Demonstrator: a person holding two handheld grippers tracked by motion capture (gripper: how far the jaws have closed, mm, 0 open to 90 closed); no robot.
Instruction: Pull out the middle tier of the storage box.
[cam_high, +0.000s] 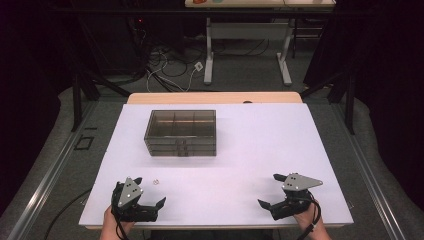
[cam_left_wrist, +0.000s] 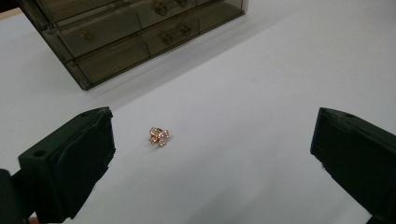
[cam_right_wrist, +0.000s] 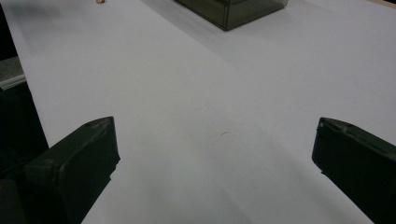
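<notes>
A small rose-gold jewelled trinket (cam_left_wrist: 159, 136) lies on the white table (cam_high: 240, 150), a little ahead of my left gripper (cam_left_wrist: 212, 140). That gripper's jaws stand wide apart and hold nothing; the trinket sits nearer the left jaw. In the high view the trinket (cam_high: 156, 181) is a tiny speck just beyond the left gripper (cam_high: 150, 191) at the near left. My right gripper (cam_high: 270, 190) rests at the near right, open and empty, its jaws (cam_right_wrist: 215, 140) spread over bare table. A smoky see-through drawer box (cam_high: 180, 132) stands at the back centre-left with its drawers closed.
The drawer box (cam_left_wrist: 140, 28) is beyond the trinket in the left gripper view, and its corner (cam_right_wrist: 233, 9) shows far off in the right gripper view. The table's near edge runs just behind both hands. Cables and another table's legs lie on the floor beyond.
</notes>
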